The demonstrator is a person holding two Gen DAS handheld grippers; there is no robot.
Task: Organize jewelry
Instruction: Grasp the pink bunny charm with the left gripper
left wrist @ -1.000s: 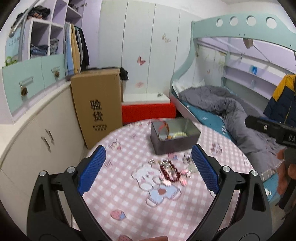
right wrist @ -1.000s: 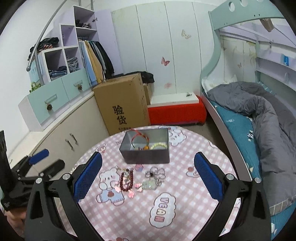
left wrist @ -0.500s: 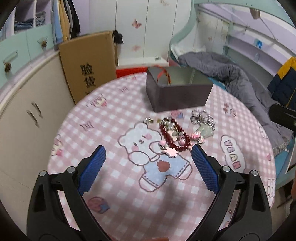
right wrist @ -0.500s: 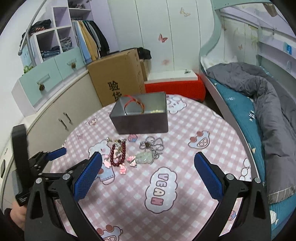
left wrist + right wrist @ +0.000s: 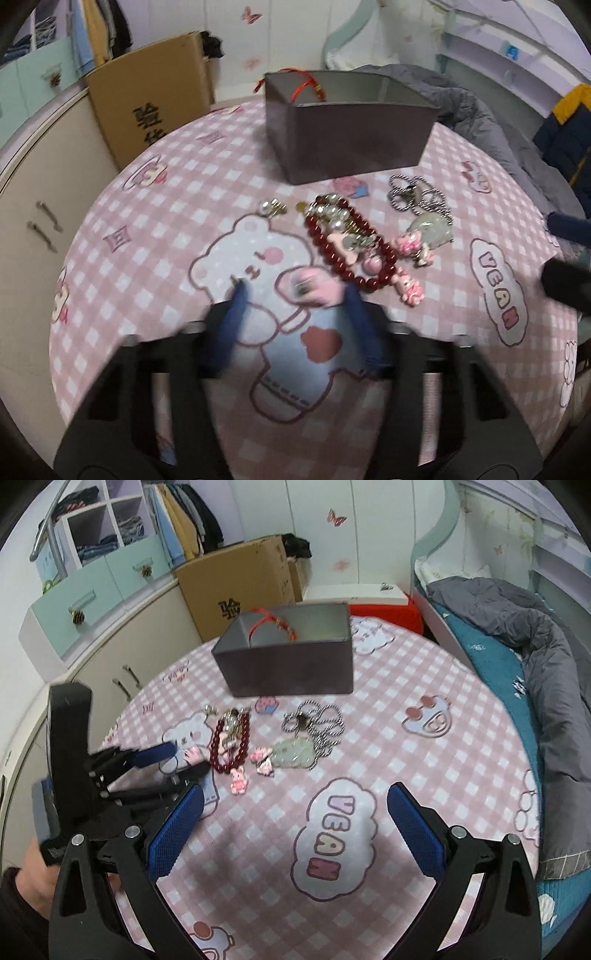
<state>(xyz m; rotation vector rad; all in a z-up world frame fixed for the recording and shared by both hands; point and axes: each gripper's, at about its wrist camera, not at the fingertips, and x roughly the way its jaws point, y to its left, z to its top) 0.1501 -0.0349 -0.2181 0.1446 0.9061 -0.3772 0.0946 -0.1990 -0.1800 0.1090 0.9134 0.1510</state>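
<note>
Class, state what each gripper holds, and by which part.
Right gripper: nothing, jaws wide open. Left gripper: its fingers flank a pink charm on the tablecloth, but blur hides whether they grip it.

Left claw (image 5: 295, 291) — parted — around pink charm (image 5: 314, 286).

A round pink-checked table (image 5: 424, 768) carries a grey box (image 5: 291, 668), red bead bracelet (image 5: 231, 744) and silver chain (image 5: 317, 720).
</note>
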